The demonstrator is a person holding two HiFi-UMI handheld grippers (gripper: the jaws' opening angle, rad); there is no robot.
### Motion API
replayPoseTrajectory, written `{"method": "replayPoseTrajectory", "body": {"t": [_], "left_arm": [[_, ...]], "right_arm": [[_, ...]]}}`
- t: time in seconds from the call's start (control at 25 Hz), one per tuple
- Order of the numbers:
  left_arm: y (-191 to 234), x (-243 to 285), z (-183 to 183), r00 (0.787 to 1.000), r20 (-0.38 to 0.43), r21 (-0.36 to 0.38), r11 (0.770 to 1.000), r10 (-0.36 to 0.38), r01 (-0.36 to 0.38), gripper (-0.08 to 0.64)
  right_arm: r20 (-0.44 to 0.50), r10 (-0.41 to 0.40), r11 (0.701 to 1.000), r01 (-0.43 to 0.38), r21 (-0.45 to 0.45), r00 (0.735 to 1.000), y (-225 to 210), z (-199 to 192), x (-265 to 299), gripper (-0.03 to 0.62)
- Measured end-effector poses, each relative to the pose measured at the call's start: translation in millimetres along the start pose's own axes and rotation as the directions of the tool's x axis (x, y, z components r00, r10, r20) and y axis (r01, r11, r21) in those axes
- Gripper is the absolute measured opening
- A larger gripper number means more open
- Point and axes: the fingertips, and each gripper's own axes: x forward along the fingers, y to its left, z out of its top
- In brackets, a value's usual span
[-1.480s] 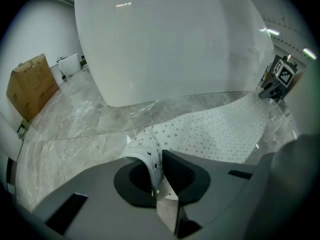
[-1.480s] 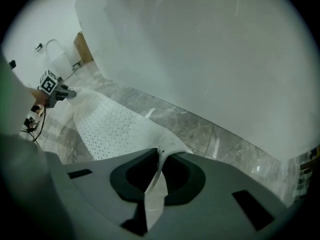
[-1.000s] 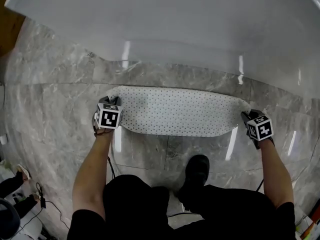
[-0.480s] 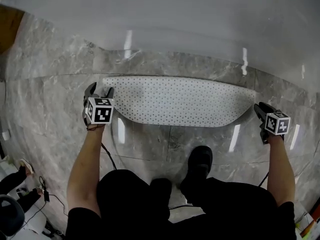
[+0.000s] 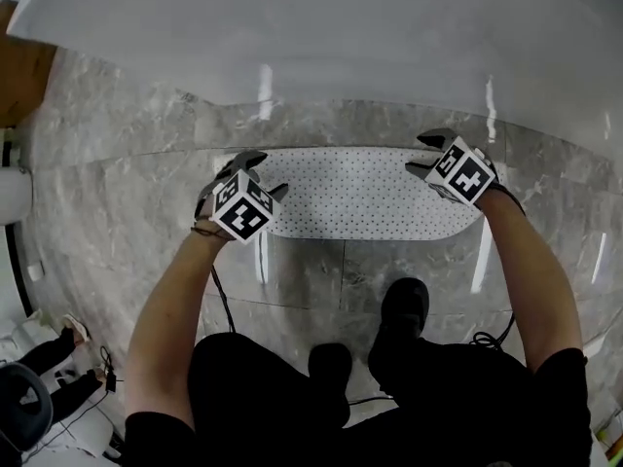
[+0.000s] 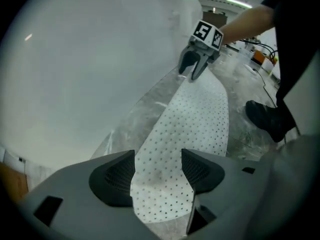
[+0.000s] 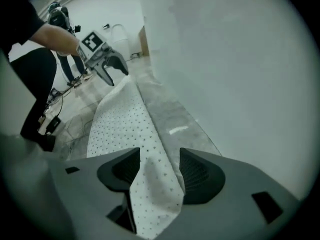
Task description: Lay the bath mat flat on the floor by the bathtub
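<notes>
Left gripper (image 5: pixel 261 173) tipped steeply down, jaws just opened and standing wide, ribbed dark pads (image 6: pixel 115 176) pressing on nothing. Below the gap between those jaws, untouched: one end of the bath mat (image 5: pixel 360 193), thin, white, speckled all over with small dark dots, rounded at the corner. Same at the right gripper (image 5: pixel 426 154): jaws just opened, well apart, nothing pinched, the mat's other end under the gap with a soft raised ridge running down the cloth. From one gripper across to the other, the mat stretched long and narrow on the floor (image 5: pixel 117 183), mostly flat. Just beyond both sets of fingertips, a strip of bare grey veined marble tile, glossy, streaked with reflected light. Past that strip, the smooth white curved wall of the bathtub (image 5: pixel 341 37), running alongside the mat's far edge. On the near side of the grippers, behind the cubes with black-and-white square markers: bare forearms, dark clothing, and a black shoe (image 5: pixel 401 309) planted on the tile, nearer the right gripper than the left. Beside the left forearm, a thin black cable (image 5: pixel 222 300) trailing over the tile.
</notes>
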Motion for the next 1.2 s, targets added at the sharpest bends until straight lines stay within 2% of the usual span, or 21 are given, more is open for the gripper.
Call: {"method": "replayPoseTrajectory", "body": {"t": [0.08,0.24,0.32,0.4,0.48,0.56,0.64,0.72,0.84,0.88,0.92,1.0,1.08,1.16,1.2], "left_arm": [[-9,5,25,1.0,0.01,0.039,0.999,-0.017,0.016,0.285],[-19,16,51,0.998,0.043,-0.009,0.999,-0.052,0.053,0.285],[-28,27,49,0.996,0.011,-0.001,0.996,-0.092,0.092,0.285],[-36,39,45,0.993,-0.041,0.04,0.993,-0.111,0.112,0.285],[-40,47,43,0.991,-0.077,0.087,0.99,-0.109,0.115,0.284],[-42,56,42,0.988,-0.107,0.118,0.986,-0.108,0.12,0.284],[-42,67,41,0.984,-0.146,0.142,0.982,-0.101,0.122,0.284],[-46,74,38,0.98,-0.178,0.193,0.974,-0.085,0.119,0.282],[-63,78,36,0.975,-0.211,0.302,0.944,-0.073,0.136,0.142],[-67,78,36,0.974,-0.218,0.328,0.934,-0.067,0.138,0.138],[-71,79,35,0.973,-0.221,0.341,0.929,-0.065,0.14,0.113],[-75,79,34,0.974,-0.216,0.329,0.934,-0.067,0.137,0.055],[-78,77,33,0.975,-0.209,0.317,0.938,-0.074,0.139,0.044],[-78,70,34,0.976,-0.202,0.323,0.936,-0.076,0.14,0.105],[-72,67,40,0.983,-0.178,0.323,0.94,-0.055,0.111,0.122]], "right_arm": [[-0.014,0.011,1.0,-0.012,-0.024,1.0,8,3,11,0.257],[0.028,0.048,0.999,-0.047,-0.009,0.998,38,-1,19,0.169],[-0.01,0.098,0.995,-0.099,-0.033,0.995,62,-14,25,0.16],[-0.07,0.113,0.985,-0.121,-0.122,0.991,81,-26,30,0.161],[-0.082,0.06,0.969,-0.078,-0.235,0.995,88,-29,29,0.179],[-0.045,-0.02,0.958,0.006,-0.288,0.999,76,-22,26,0.202],[-0.021,-0.082,0.958,0.073,-0.278,0.996,52,-12,22,0.241],[-0.031,-0.108,0.965,0.098,-0.242,0.994,30,-8,18,0.253],[-0.076,-0.063,0.987,0.051,-0.153,0.995,20,-18,19,0.253],[-0.084,-0.051,0.989,0.039,-0.14,0.995,22,-23,21,0.253],[-0.084,-0.051,0.989,0.039,-0.141,0.995,24,-28,25,0.253],[-0.074,-0.074,0.986,0.062,-0.154,0.995,28,-33,30,0.251],[-0.061,-0.096,0.984,0.086,-0.154,0.994,29,-34,31,0.247],[-0.048,-0.105,0.986,0.098,-0.138,0.993,31,-34,30,0.234],[-0.044,-0.11,0.986,0.103,-0.132,0.993,32,-34,30,0.229]]}}
